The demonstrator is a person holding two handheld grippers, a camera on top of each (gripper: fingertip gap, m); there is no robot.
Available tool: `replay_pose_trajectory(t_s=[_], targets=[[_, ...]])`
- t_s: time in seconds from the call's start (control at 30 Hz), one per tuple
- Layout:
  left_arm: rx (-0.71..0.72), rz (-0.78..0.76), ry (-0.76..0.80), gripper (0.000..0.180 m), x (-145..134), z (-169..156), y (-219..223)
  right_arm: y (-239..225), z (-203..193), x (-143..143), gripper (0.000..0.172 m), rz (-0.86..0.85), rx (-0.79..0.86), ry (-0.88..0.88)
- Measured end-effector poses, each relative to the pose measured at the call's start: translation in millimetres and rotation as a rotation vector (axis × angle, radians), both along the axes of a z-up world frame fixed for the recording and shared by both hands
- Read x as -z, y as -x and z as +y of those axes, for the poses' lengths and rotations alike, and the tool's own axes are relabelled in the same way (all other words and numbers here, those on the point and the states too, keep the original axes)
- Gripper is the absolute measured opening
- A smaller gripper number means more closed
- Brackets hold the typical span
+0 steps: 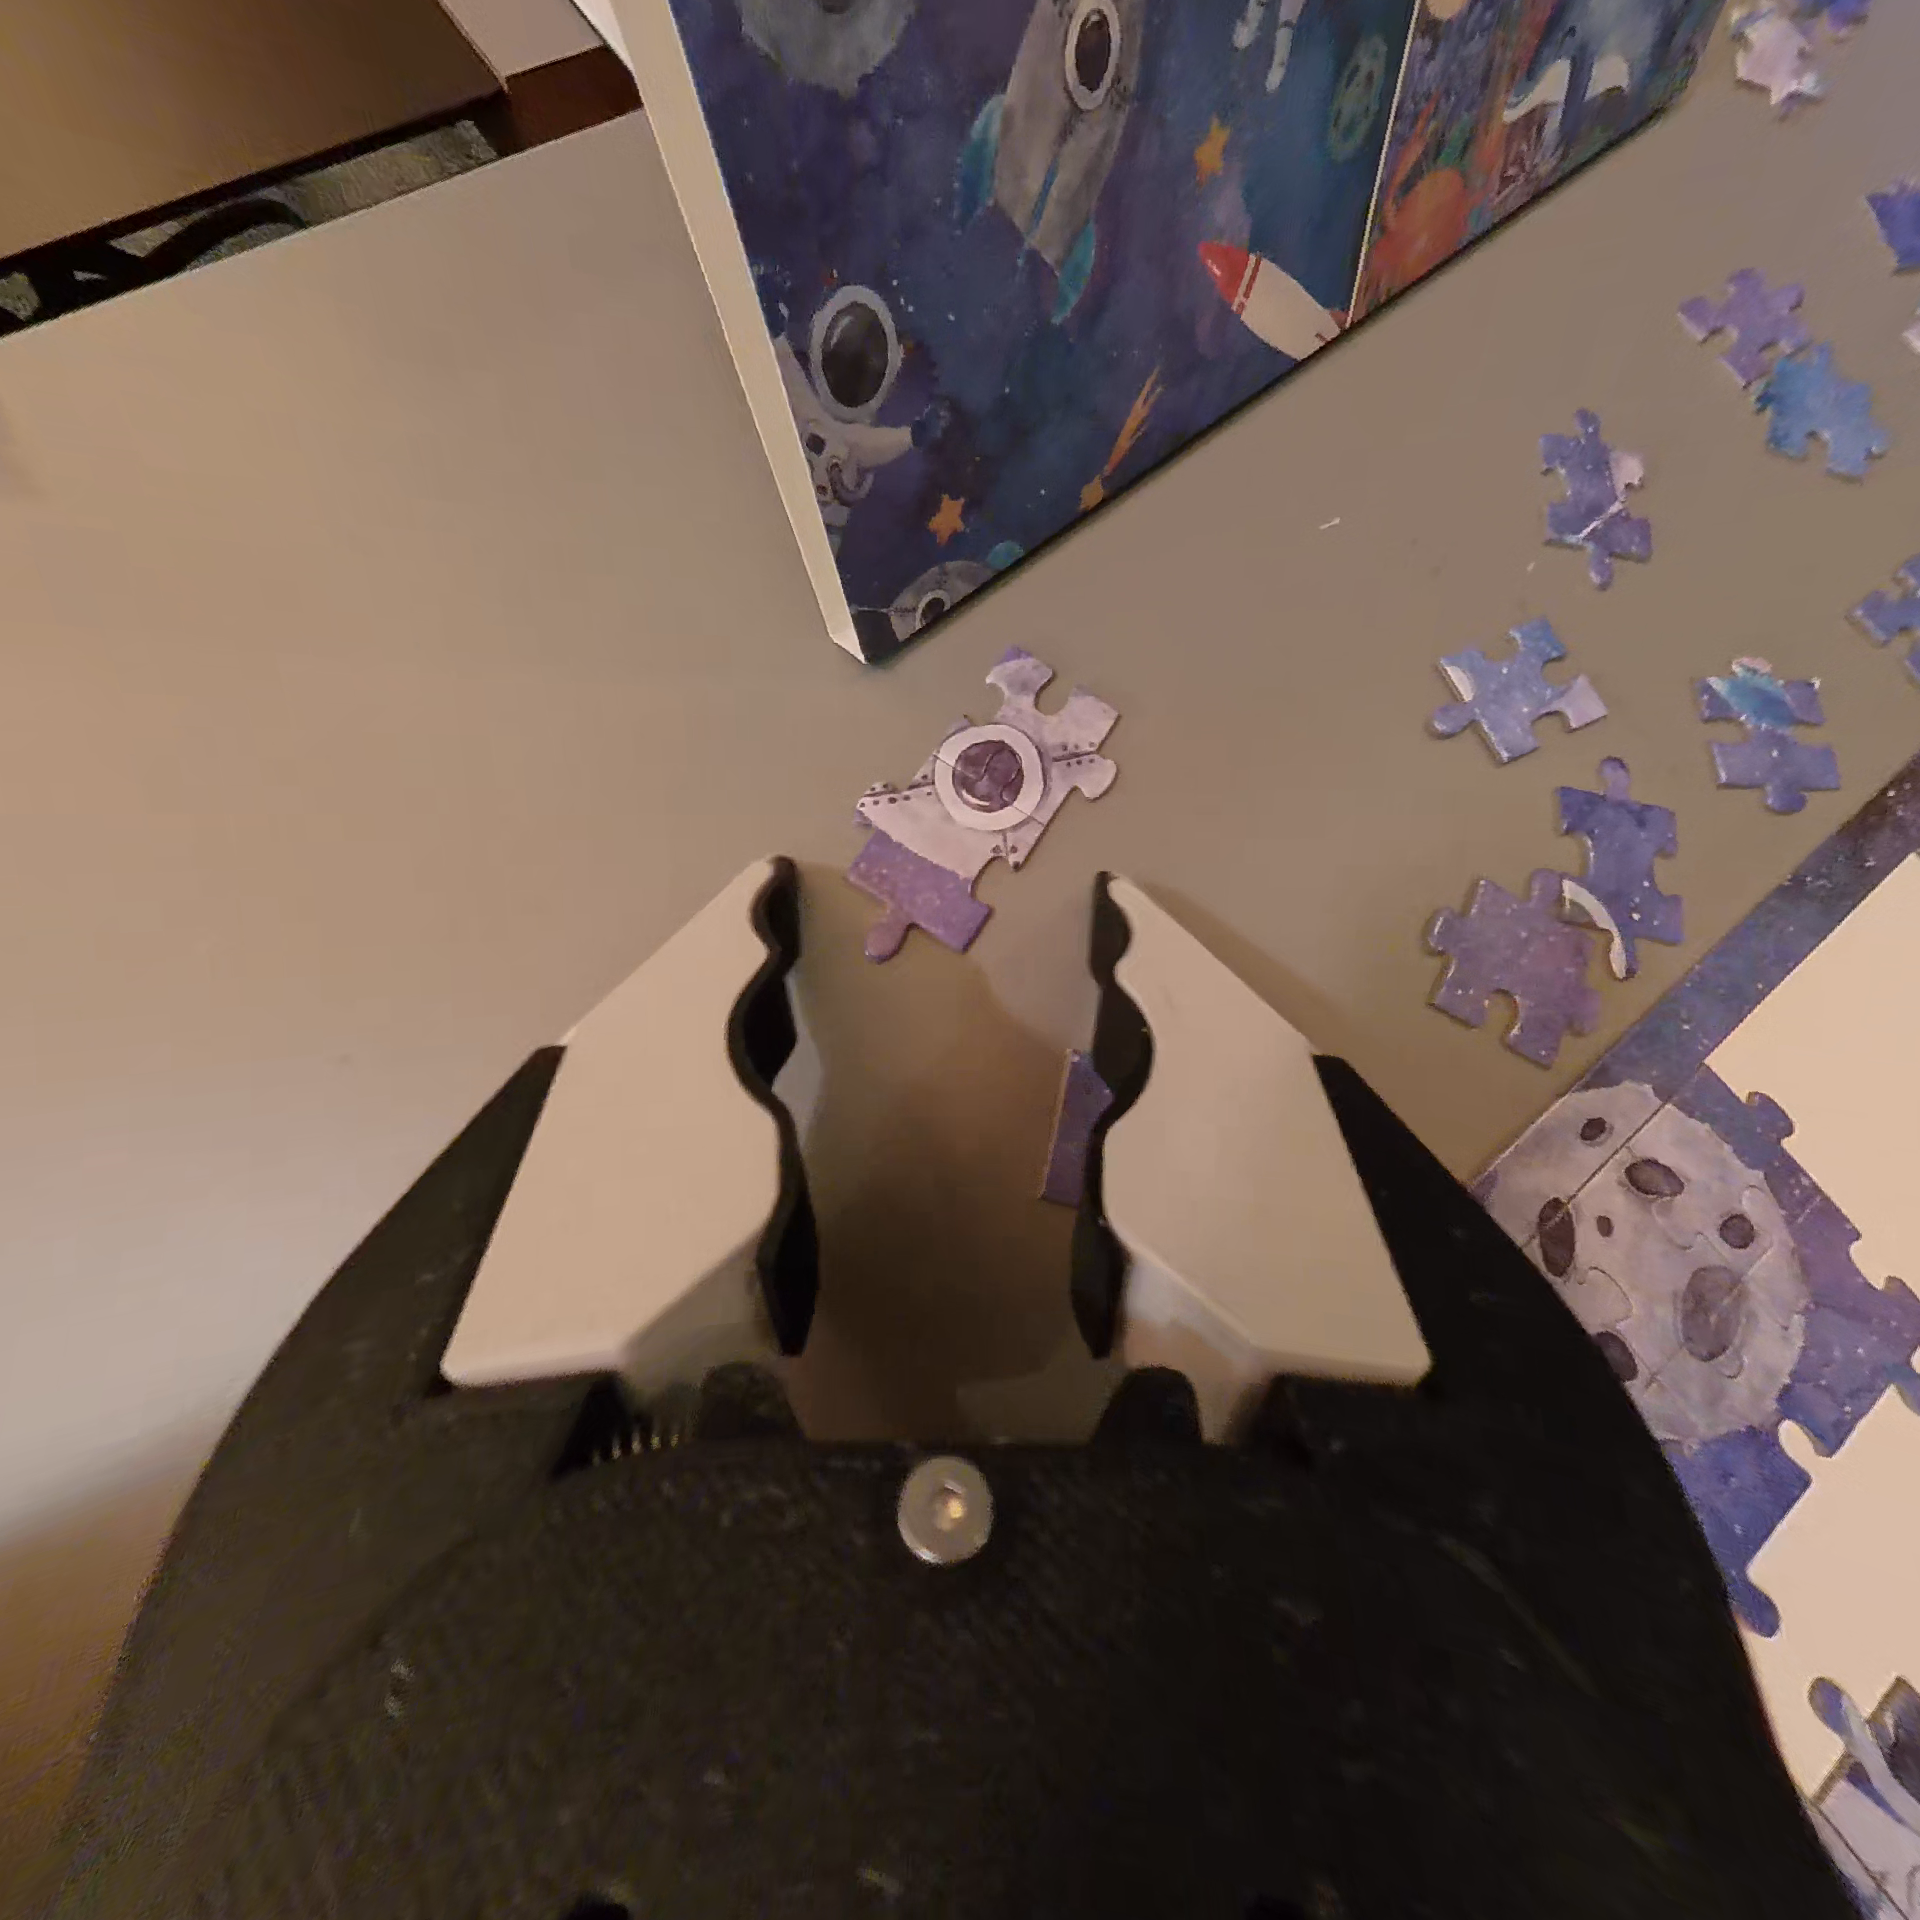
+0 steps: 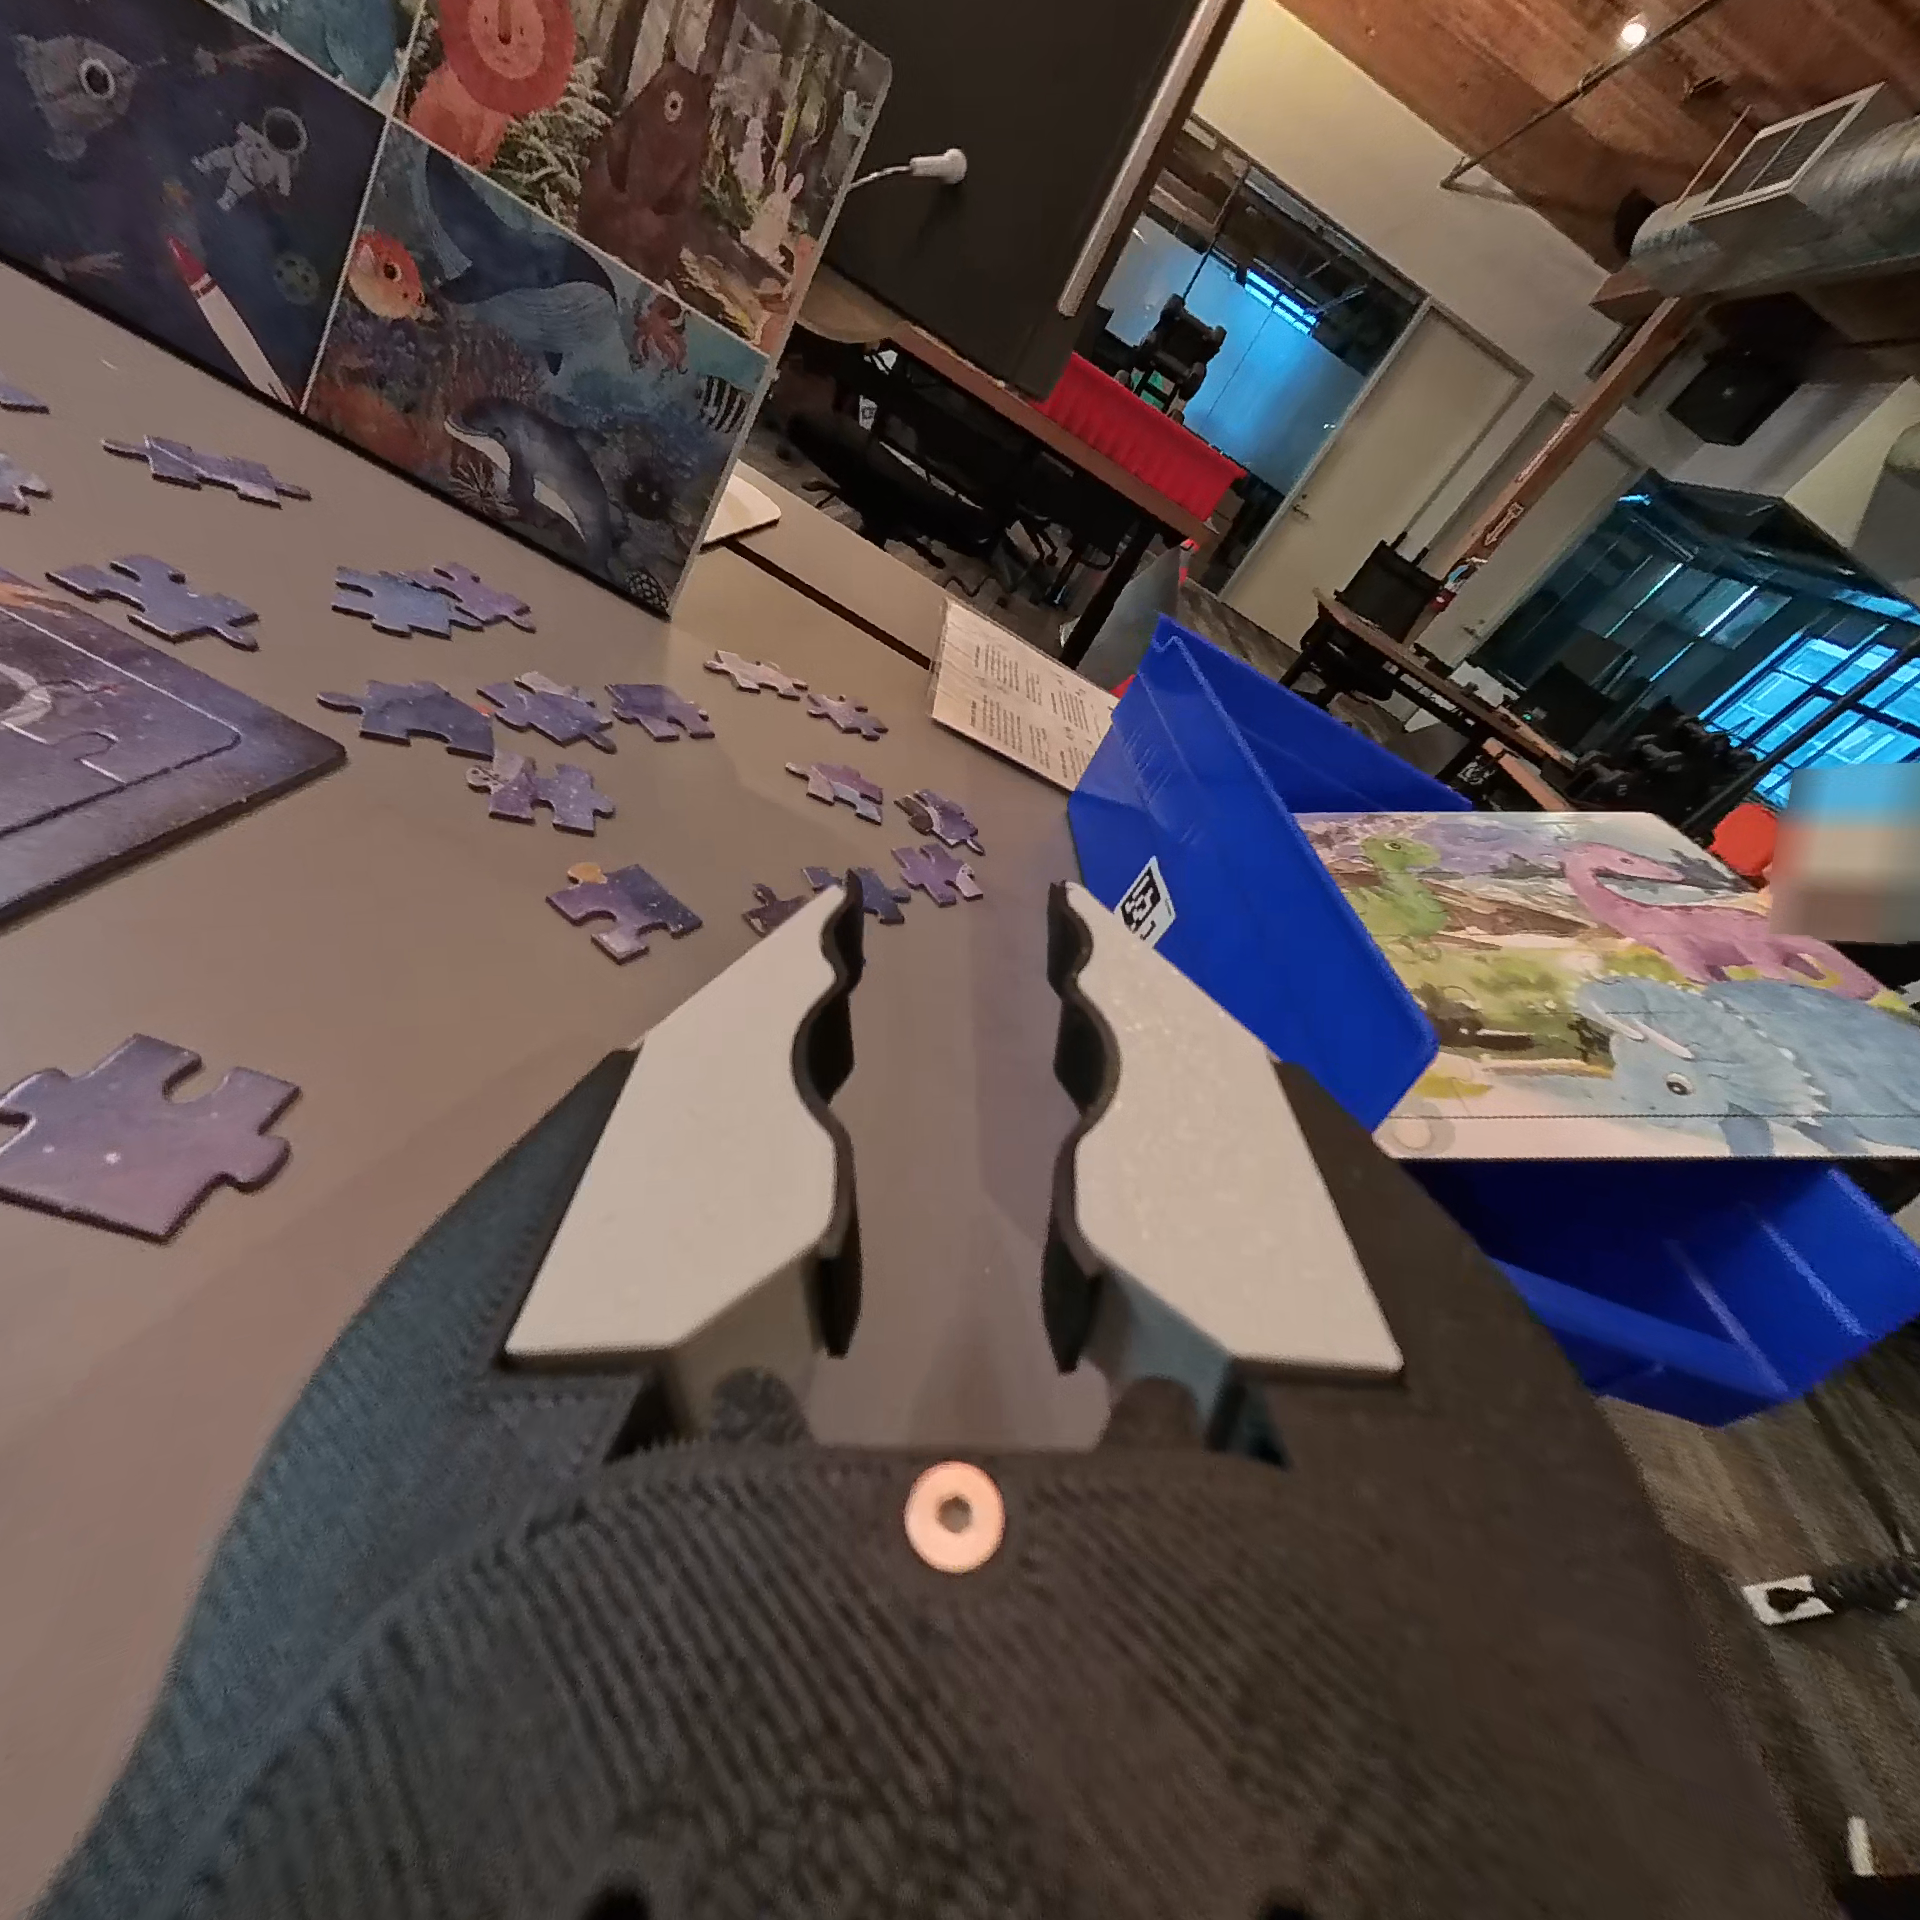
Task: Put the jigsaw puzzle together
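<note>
My left gripper (image 1: 943, 878) is open over the grey table (image 1: 364, 675). A small cluster of joined puzzle pieces (image 1: 987, 790), pale grey with a round porthole and a purple lower part, lies flat just beyond its fingertips. A small purple puzzle piece (image 1: 1075, 1127) stands on edge against the inner side of the right finger; the left finger does not touch it. My right gripper (image 2: 956, 891) is open with nothing between its fingers, low over the table. Loose purple pieces (image 2: 623, 909) lie just ahead and to its left.
An illustrated puzzle box (image 1: 1039, 260) stands at the back, also in the right wrist view (image 2: 468, 260). A partly built puzzle with a moon (image 1: 1683, 1278) lies at the right. Several loose pieces (image 1: 1517, 701) are scattered nearby. A blue bin (image 2: 1247, 883) holds a dinosaur picture board (image 2: 1610, 987); a printed sheet (image 2: 1023, 707) lies behind it. The grippers' ends are close to 50 cm from one another. The small purple puzzle piece (image 1: 1075, 1127) is about 4 cm from my left fingertips.
</note>
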State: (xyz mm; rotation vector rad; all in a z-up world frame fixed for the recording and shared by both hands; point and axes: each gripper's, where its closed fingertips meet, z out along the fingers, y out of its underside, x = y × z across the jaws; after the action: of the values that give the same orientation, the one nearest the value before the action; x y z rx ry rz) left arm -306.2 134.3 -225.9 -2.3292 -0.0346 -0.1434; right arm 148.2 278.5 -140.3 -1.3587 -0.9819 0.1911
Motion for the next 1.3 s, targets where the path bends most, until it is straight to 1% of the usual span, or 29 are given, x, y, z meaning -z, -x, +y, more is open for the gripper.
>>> replay_pose_trajectory(t_s=[0.03,0.1,0.2,0.37,0.57,0.67,0.7,0.73,0.83,1.2,1.3], targets=[[0.009,-0.011,-0.001,0.045,-0.2,-0.2,-1.5,0.3,0.1,0.6,0.034,-0.007,0.002,-0.004],[0.013,-0.015,0.000,0.038,-0.1,-0.3,-2.1,0.3,0.5,1.1,0.033,-0.015,0.007,-0.011],[0.030,-0.003,0.006,0.022,0.8,-0.8,-4.8,-0.3,0.8,0.7,0.033,-0.014,0.011,-0.015],[0.046,0.046,0.010,0.018,1.5,-1.2,-7.5,-0.8,0.7,0.0,0.033,-0.008,0.010,-0.015],[0.091,0.053,0.000,0.017,0.3,-3.1,-15.3,-2.7,1.3,-1.5,0.031,-0.003,0.019,-0.026],[0.097,0.066,-0.030,0.017,-4.3,-3.4,-16.7,-4.1,1.7,-2.8,0.031,0.010,0.020,-0.022],[0.099,0.065,-0.038,0.012,-5.5,-3.7,-17.4,-4.1,1.8,-3.0,0.031,0.011,0.020,-0.022],[0.106,0.063,-0.050,0.000,-7.3,-4.2,-18.7,-4.2,1.8,-2.9,0.031,0.009,0.020,-0.023],[0.112,0.061,-0.074,0.000,-11.2,-4.5,-20.6,-4.8,2.5,-2.2,0.029,0.001,0.027,-0.027],[0.132,0.084,-0.064,0.000,-9.1,-5.0,-24.5,-4.5,2.7,-1.4,0.029,-0.005,0.027,-0.027],[0.137,0.087,-0.057,0.004,-8.1,-5.0,-25.2,-4.9,2.7,-1.8,0.029,-0.003,0.027,-0.027]])
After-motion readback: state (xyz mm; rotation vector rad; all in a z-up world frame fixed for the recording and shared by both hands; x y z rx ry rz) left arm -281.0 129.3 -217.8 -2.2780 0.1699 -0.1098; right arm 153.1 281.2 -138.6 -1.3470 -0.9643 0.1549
